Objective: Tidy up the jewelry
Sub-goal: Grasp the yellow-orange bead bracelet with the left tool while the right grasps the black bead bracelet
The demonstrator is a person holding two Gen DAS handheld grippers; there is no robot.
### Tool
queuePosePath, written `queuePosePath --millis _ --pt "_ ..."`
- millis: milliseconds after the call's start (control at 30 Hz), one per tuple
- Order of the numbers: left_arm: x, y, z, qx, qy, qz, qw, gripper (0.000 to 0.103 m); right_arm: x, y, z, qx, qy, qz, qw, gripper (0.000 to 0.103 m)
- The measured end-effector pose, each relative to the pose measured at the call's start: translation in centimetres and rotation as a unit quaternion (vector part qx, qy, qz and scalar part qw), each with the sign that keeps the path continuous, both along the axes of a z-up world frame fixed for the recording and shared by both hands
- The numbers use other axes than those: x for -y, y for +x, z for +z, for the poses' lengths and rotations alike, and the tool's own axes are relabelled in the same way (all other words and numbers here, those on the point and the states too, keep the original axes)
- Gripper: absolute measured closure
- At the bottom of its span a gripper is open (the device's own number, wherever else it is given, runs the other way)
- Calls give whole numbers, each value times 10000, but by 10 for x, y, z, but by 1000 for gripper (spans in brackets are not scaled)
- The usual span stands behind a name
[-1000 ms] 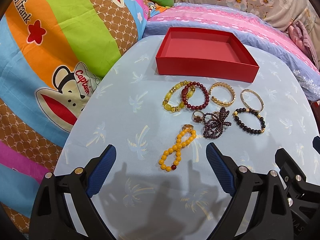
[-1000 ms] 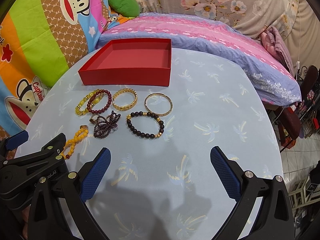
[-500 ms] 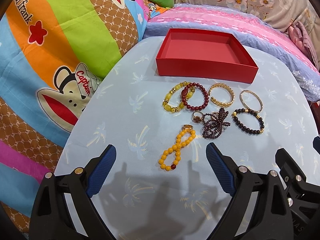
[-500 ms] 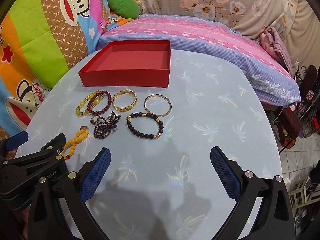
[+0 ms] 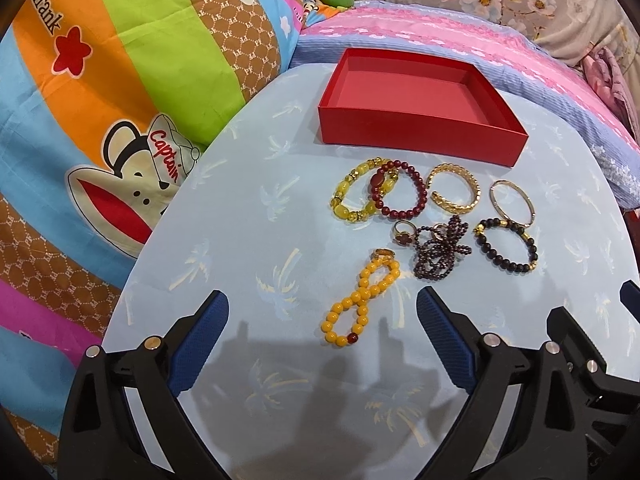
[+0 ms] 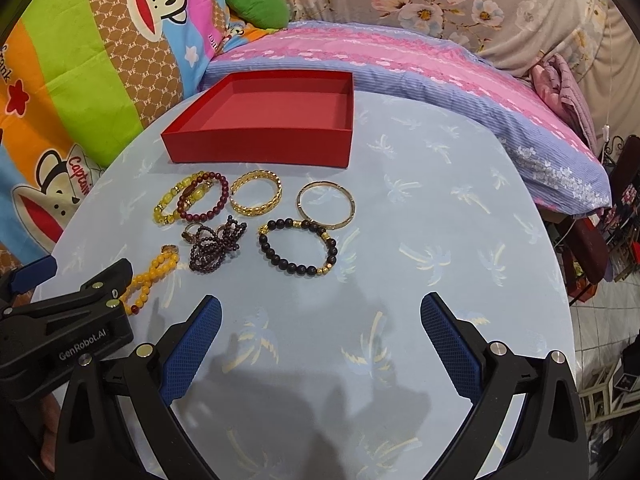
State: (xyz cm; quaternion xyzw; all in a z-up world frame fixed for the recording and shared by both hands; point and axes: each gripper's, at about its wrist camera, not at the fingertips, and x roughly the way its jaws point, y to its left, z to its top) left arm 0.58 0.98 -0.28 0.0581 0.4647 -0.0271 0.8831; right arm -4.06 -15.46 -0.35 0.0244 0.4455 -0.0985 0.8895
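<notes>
Left gripper point(image 5: 322, 334) hovers at the near edge of the table point(image 5: 248, 216), jaws spread wide, nothing held. Right gripper point(image 6: 320, 338) sits alongside it at the same near edge, jaws equally wide, holding nothing.

Nearest the left gripper: orange bead bracelet point(image 5: 360, 300), twisted into a figure eight, lying flat between that gripper's blue pads point(image 5: 198, 338). A small gold ring point(image 5: 383, 254) touches its far end.

Next row out, left to right in the left wrist view: flower ring point(image 5: 403, 232), then dark garnet bead strand point(image 5: 438, 252) bunched in a heap with another ring partly buried in it, then black bead bracelet point(image 5: 507, 246) with gold spacers.

Row beyond that: yellow stone bracelet point(image 5: 352, 196) overlapped by the dark red bead bracelet point(image 5: 398, 194), then wide gold cuff point(image 5: 454, 194), then thin gold bangle point(image 5: 512, 202), which touches the black bead bracelet's far side.

Farthest, toward the table's far edge: red box point(image 5: 420, 132), open top, no jewelry inside, just beyond the bracelet row. All pieces lie on the table's blue palm-print cloth.

Behind the table: pink-and-purple striped bedding point(image 6: 400, 68), cartoon monkey quilt point(image 5: 100, 100) off the left edge, green cushion point(image 6: 256, 4).
</notes>
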Motion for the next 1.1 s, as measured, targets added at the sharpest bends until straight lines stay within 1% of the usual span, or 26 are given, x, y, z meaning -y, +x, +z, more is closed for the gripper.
queuePosePath --millis 100,367,633,733,767,867,900,933,1000,1033,1067,1100 --pt "-6 8 -5 -26 -63 74 9999 12 4 7 -7 -78 55 -5 10000 7" --pt "-19 22 -22 -191 -80 159 9997 12 18 19 -21 -261 139 -150 9995 7" --pt "-3 22 -39 -472 -236 -268 9982 14 16 27 -29 -377 134 -112 9991 7" --pt "0 25 -49 -630 -312 -367 9969 22 16 28 -30 -400 126 -112 9991 7" --pt "0 26 -52 -678 -353 -380 9964 28 16 29 -31 -410 128 -116 9990 7" --pt "-1 27 -53 -607 -396 -420 9965 34 17 30 -32 -434 143 -138 9989 7" --pt "-1 28 -52 -592 -399 -444 9965 40 17 30 -33 -438 148 -142 9988 7" --pt "0 28 -51 -568 -408 -489 9963 43 17 30 -33 -444 153 -144 9988 7" --pt "3 28 -48 -559 -464 -609 9955 59 17 31 -34 -447 161 -127 9988 7" --pt "4 27 -47 -562 -500 -679 9949 63 16 32 -34 -448 167 -112 9988 7" --pt "4 27 -46 -576 -558 -743 9940 74 16 33 -34 -448 177 -89 9988 7" --pt "5 27 -45 -596 -609 -788 9932 81 15 33 -35 -441 186 -63 9988 7"
